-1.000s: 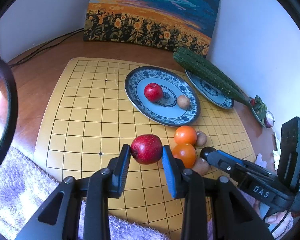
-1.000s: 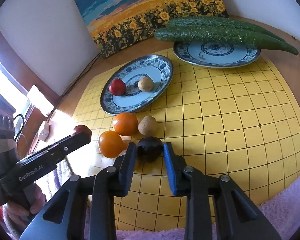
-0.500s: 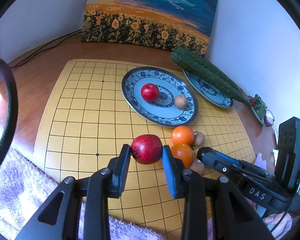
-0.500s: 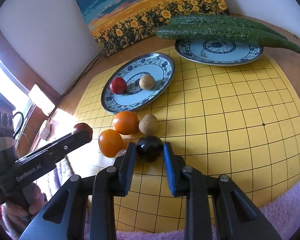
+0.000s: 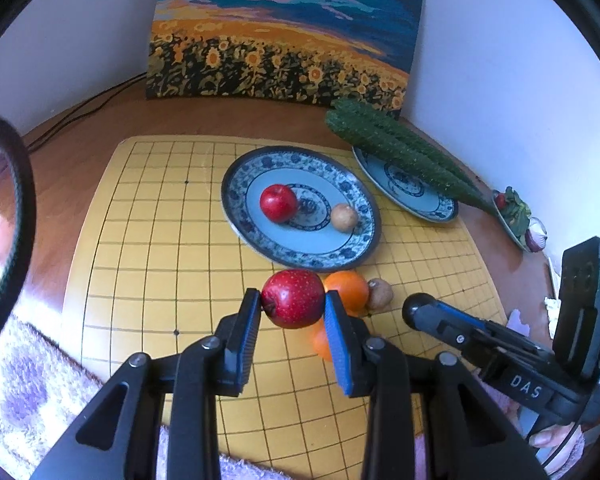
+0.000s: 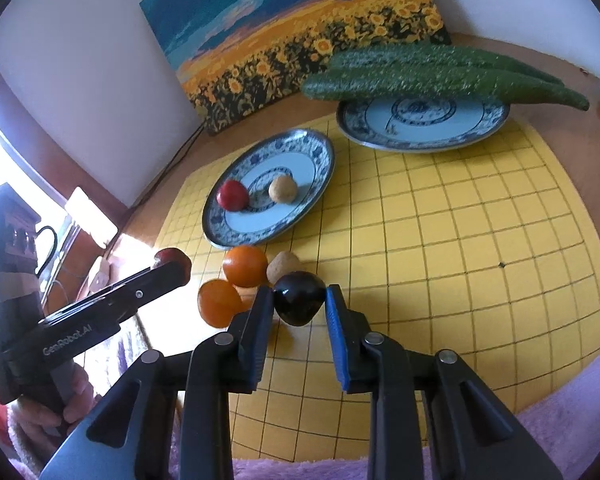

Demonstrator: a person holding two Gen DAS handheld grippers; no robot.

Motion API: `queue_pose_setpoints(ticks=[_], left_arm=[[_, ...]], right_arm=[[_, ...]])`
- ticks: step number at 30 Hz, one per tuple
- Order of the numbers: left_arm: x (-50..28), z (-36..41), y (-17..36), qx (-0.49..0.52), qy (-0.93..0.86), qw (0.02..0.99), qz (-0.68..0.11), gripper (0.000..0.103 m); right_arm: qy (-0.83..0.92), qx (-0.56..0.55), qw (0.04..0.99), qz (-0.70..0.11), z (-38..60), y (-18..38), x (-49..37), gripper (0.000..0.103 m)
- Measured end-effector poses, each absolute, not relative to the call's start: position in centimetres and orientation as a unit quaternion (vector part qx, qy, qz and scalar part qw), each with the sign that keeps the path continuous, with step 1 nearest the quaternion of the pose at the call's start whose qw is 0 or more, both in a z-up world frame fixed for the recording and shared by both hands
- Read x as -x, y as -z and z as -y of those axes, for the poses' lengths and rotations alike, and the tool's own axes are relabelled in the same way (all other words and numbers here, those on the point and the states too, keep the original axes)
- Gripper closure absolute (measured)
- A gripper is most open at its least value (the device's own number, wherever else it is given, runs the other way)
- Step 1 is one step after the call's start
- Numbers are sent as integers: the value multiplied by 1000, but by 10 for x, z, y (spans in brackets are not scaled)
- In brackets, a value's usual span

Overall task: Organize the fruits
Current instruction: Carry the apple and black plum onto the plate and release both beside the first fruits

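Observation:
My left gripper point(image 5: 292, 310) is shut on a red apple point(image 5: 293, 298) and holds it above the yellow grid board point(image 5: 148, 264), just short of the blue-patterned plate point(image 5: 236, 208). That plate holds another red apple point(image 5: 278, 203) and a brown fruit point(image 5: 344, 217). My right gripper point(image 6: 298, 308) is shut on a dark plum point(image 6: 299, 297), lifted over the board. Two oranges point(image 6: 245, 266) point(image 6: 219, 307) and a second brown fruit point(image 6: 283, 266) lie on the board by the plate's near rim point(image 6: 236, 242).
A second plate point(image 6: 420, 128) at the back right carries long green cucumbers point(image 6: 440, 74). A sunflower painting point(image 5: 284, 36) leans on the wall behind. A small dish of vegetables point(image 5: 516, 216) sits at the far right. A purple fluffy cloth point(image 5: 32, 392) lies along the board's near edge.
Both grippers have risen and moved forward with their fruit. The left gripper's apple has come close to the plate's near rim; the plum is lifted off the board.

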State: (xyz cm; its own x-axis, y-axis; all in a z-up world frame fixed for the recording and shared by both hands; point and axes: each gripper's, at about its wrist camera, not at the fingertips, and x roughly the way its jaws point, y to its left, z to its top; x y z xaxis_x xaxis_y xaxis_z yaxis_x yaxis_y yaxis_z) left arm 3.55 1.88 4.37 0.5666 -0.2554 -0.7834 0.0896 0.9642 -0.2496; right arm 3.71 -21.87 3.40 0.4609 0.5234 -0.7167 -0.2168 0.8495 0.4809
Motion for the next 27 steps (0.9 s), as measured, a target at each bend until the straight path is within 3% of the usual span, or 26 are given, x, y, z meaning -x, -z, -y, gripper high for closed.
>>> queue_pose_setpoints(ticks=[27], left_arm=[[-99, -13, -69, 60, 89, 896, -432, 69]], right_arm=[[-240, -110, 867, -423, 194, -82, -80, 75]])
